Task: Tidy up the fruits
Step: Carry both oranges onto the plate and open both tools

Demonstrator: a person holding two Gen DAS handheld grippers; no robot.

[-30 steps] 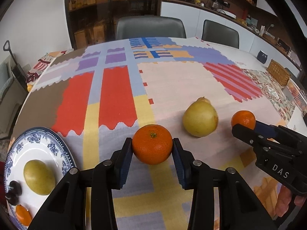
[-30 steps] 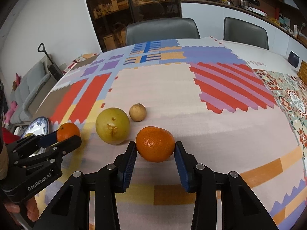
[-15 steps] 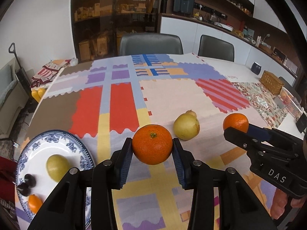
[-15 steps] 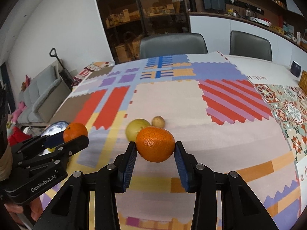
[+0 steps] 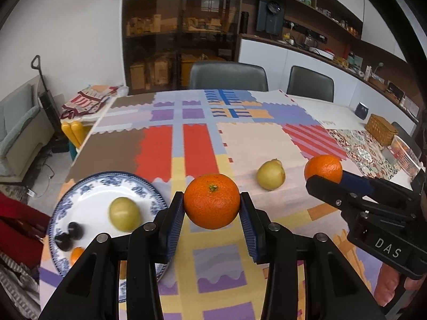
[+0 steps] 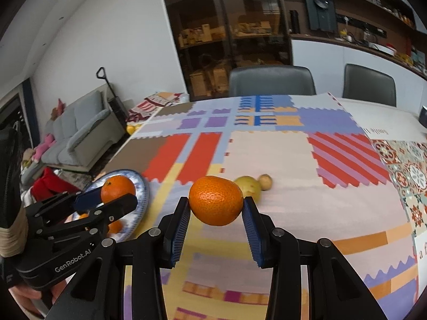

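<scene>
My left gripper [image 5: 212,208] is shut on an orange [image 5: 211,200] and holds it high above the table, right of the blue-and-white plate [image 5: 88,186]. The plate holds a yellow-green fruit [image 5: 125,214], two dark fruits [image 5: 70,235] and a small orange [image 5: 76,255]. My right gripper [image 6: 216,210] is shut on another orange [image 6: 216,200], also held high. A yellow pear [image 5: 270,175] with a smaller fruit [image 6: 265,181] behind it lies on the patchwork cloth. The left gripper with its orange [image 6: 118,188] shows over the plate [image 6: 142,189] in the right wrist view.
The table carries a patchwork cloth [image 5: 240,138]. A wicker basket [image 5: 381,129] and a clear box [image 5: 404,154] stand at the far right edge. Two grey chairs [image 5: 228,78] are behind the table. A sofa [image 6: 77,130] stands left of the table.
Both grippers have risen and pulled back with their oranges. The left gripper has moved towards the plate, which now shows more fully.
</scene>
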